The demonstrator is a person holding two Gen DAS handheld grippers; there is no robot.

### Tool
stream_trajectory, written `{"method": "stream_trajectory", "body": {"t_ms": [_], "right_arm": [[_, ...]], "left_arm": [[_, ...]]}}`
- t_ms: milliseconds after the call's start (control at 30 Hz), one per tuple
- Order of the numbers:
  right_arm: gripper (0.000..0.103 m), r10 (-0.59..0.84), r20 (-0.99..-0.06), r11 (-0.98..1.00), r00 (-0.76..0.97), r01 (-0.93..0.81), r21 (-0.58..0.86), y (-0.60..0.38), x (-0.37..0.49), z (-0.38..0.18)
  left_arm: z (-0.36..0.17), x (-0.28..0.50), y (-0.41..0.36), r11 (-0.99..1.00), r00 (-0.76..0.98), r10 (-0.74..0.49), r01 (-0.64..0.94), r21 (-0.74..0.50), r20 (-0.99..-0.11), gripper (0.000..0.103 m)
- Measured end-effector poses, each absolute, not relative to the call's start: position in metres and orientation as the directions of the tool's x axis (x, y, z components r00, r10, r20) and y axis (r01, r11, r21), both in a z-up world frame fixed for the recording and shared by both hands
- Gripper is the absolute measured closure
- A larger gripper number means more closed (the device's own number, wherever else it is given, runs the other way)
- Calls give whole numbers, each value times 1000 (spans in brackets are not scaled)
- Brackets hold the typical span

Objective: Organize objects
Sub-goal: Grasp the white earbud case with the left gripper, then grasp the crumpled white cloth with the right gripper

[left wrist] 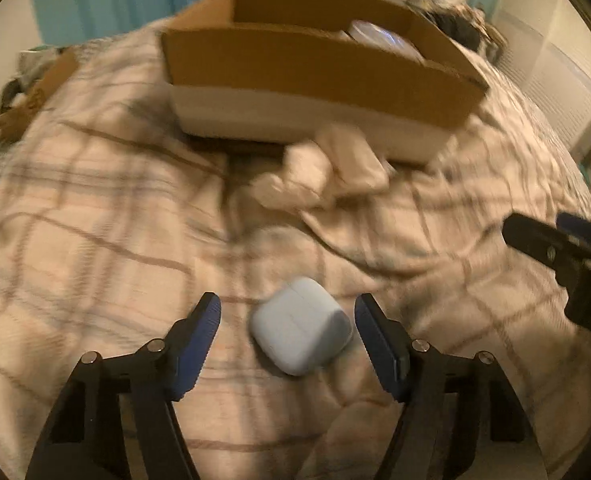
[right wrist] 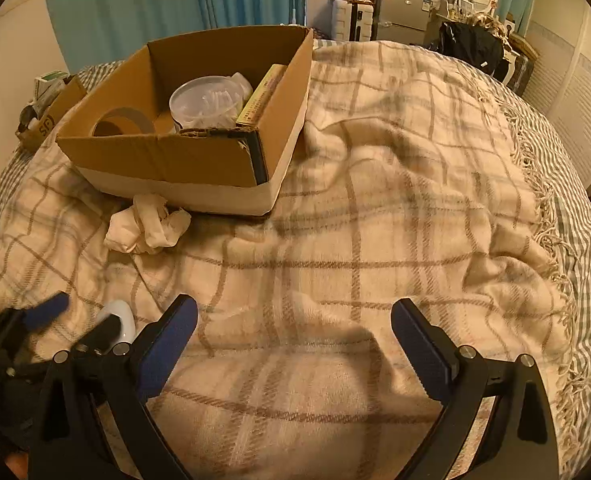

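A small white earbud case (left wrist: pixel 301 326) lies on the plaid blanket, between the open fingers of my left gripper (left wrist: pixel 287 308), which do not touch it. A cardboard box (left wrist: pixel 315 68) stands farther back on the bed; in the right wrist view the box (right wrist: pixel 167 156) holds a tape roll (right wrist: pixel 121 122), a clear plastic tub (right wrist: pixel 207 102) and a flat yellow pack (right wrist: pixel 261 96). A crumpled white cloth (left wrist: pixel 323 170) lies against the box's front, also seen in the right wrist view (right wrist: pixel 145 224). My right gripper (right wrist: pixel 293 320) is open and empty over bare blanket.
The plaid blanket (right wrist: pixel 375 220) covers a bed with striped bedding (right wrist: pixel 587 280). Teal curtains (right wrist: pixel 155 4), a small fridge (right wrist: pixel 403 14) and a black bag (right wrist: pixel 471 46) stand beyond the bed. A second box of items (right wrist: pixel 51 108) sits far left.
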State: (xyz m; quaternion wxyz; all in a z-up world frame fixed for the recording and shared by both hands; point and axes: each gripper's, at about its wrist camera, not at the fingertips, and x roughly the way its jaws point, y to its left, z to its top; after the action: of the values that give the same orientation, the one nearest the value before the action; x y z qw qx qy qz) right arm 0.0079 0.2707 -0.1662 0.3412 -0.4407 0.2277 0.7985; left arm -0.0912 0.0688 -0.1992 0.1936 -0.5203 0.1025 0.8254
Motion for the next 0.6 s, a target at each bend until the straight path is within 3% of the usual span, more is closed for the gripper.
{"method": "stream_trajectory", "body": {"t_ms": [133, 200, 367, 600], "right_arm": [[5, 337, -864, -663, -375, -746, 66, 271, 7, -168], [5, 330, -866, -660, -376, -748, 73, 273, 8, -169], [5, 327, -861, -649, -390, -755, 96, 273, 14, -166], [5, 361, -825, -627, -435, -768, 130, 260, 32, -109]], "left_arm": [[-214, -93, 75, -887, -291, 212, -458, -59, -933, 33], [-216, -95, 74, -889, -275, 218, -452, -75, -936, 45], [-200, -88, 63, -888, -281, 274, -441, -130, -920, 45], [-131, -81, 21, -902, -399, 333, -399, -166, -854, 45]]}}
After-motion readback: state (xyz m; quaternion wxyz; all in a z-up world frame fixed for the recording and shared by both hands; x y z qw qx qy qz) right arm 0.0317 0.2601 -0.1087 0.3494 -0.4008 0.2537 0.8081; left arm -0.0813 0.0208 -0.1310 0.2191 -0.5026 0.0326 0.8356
